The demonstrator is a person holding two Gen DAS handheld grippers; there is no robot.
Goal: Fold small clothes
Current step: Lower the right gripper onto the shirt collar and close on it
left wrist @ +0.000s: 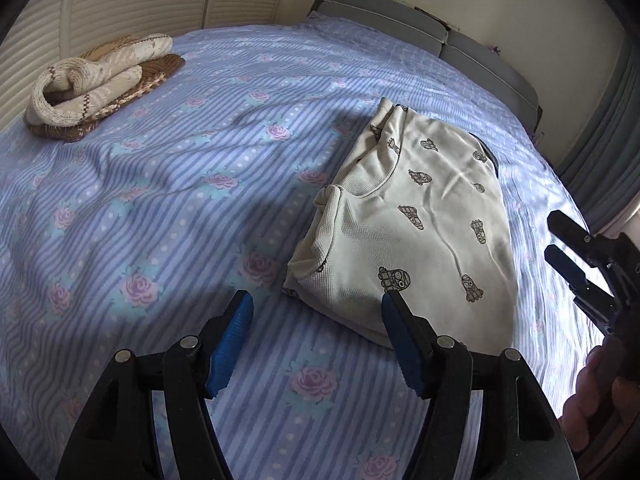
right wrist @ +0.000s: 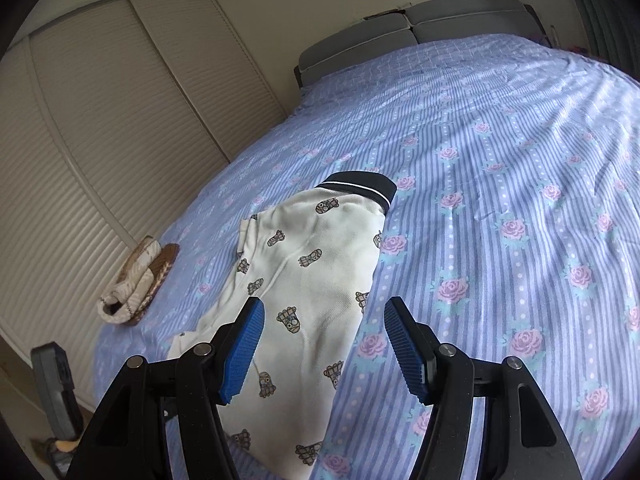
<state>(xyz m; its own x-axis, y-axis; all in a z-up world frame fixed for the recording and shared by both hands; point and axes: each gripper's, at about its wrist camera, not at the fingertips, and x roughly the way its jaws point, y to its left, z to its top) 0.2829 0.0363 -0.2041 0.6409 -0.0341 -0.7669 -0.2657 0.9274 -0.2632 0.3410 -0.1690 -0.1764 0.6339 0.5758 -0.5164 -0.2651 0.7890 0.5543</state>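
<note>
A small white shirt (left wrist: 412, 224) printed with little cartoon figures lies folded on the blue floral bedspread (left wrist: 180, 184). In the right wrist view the same white shirt (right wrist: 304, 280) shows a dark collar with a white stripe at its far end. My left gripper (left wrist: 316, 320) hovers open over the sheet at the shirt's near edge, nothing between its blue pads. My right gripper (right wrist: 324, 328) is open above the shirt's near half, its left pad over the cloth and its right pad over the sheet. The right gripper (left wrist: 560, 240) also shows at the right edge of the left wrist view, held by a hand (left wrist: 592, 396).
A pile of folded cream and brown knitwear (left wrist: 100, 84) sits near the bed's far left side, also seen as the knitwear pile (right wrist: 136, 284). Louvred closet doors (right wrist: 100, 128) run along the left. A grey headboard (right wrist: 408, 36) ends the bed. A grey device (right wrist: 54, 384) stands by the floor at left.
</note>
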